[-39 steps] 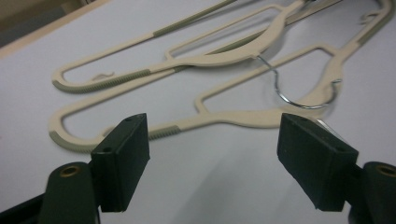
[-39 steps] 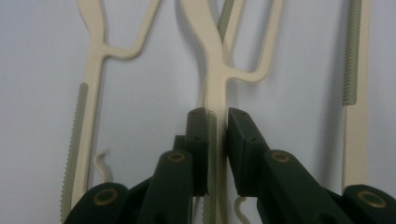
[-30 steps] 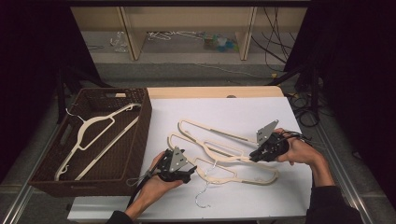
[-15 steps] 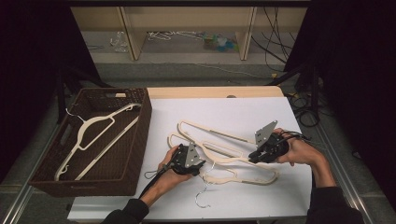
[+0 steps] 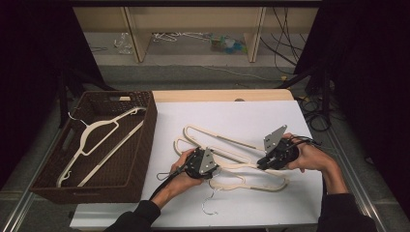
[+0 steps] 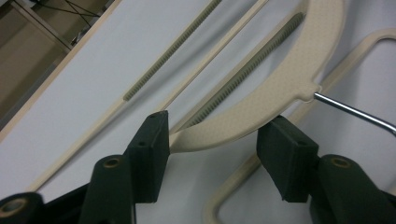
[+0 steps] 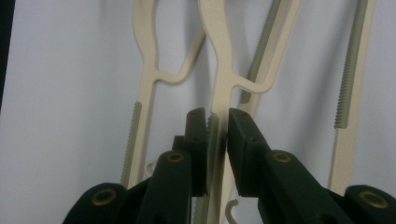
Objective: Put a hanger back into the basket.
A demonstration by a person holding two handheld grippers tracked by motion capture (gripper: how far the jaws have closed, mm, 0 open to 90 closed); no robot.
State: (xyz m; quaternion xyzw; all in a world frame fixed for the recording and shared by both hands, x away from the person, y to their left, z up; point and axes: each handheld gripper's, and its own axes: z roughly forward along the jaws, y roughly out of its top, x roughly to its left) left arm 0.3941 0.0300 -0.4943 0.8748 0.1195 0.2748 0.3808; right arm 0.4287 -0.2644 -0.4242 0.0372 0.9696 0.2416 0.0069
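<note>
Leftward-lying left gripper (image 5: 216, 170) has slid right onto the hanger (image 5: 251, 181), jaws just closing, not yet gripping.
Its pads straddle the hanger's shoulder near the hook (image 6: 355, 112); right gripper (image 7: 217, 126) clamps a hanger's ribbed bar on the white table (image 5: 241, 116). No writing readable.

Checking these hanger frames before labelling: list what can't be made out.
- High view: left gripper jaws, hidden under its body and hand.
- Right gripper view: whether the right gripper holds one hanger bar or two, pads cover it.
- Left gripper view: wire hook, cut off by the right edge.
</note>
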